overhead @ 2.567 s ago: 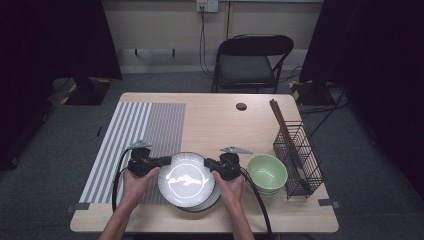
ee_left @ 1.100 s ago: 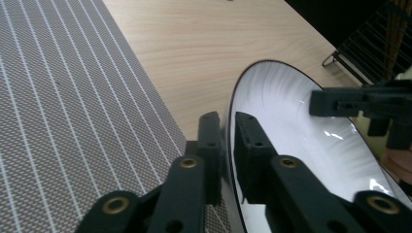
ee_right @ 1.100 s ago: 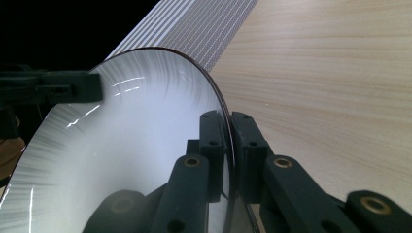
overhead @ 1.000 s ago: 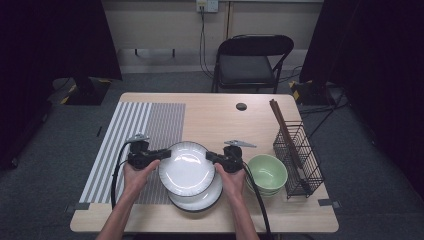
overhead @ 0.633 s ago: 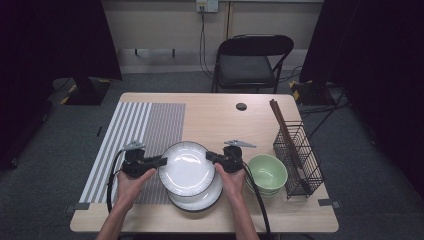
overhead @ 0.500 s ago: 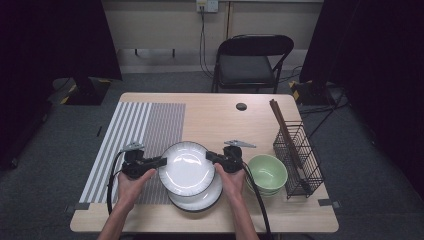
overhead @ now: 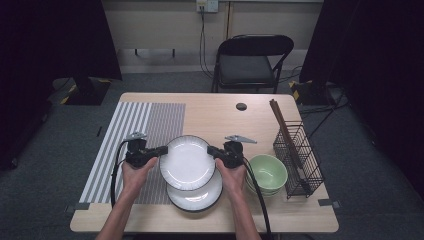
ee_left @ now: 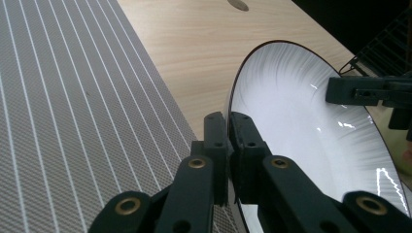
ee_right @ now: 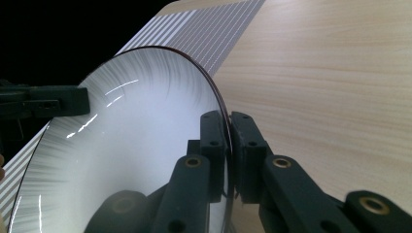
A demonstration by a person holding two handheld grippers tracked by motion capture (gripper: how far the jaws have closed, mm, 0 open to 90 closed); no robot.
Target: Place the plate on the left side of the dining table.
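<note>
A white plate with a dark rim (overhead: 187, 162) is lifted above a second, like plate (overhead: 200, 197) that lies on the table. My left gripper (overhead: 162, 150) is shut on the raised plate's left rim; its jaws have just been closing on that rim. In the left gripper view the pads (ee_left: 216, 131) pinch the plate's (ee_left: 301, 131) edge. My right gripper (overhead: 212, 150) is shut on the opposite rim, its jaws (ee_right: 227, 119) clamped on the plate (ee_right: 141, 136). The plate is tilted slightly between both hands.
A stack of green bowls (overhead: 267, 172) stands right of the plates. Beyond it a black wire rack (overhead: 300, 155) holds brown chopsticks (overhead: 282, 125). A grey striped mat (overhead: 145, 125) covers the table's left part. A small dark disc (overhead: 241, 106) lies near the far edge, and a chair (overhead: 252, 60) stands behind.
The top plate was lifted off the stack. The left gripper slipped a little left off the rim half a second ago and is now back on it. The right gripper kept its hold.
</note>
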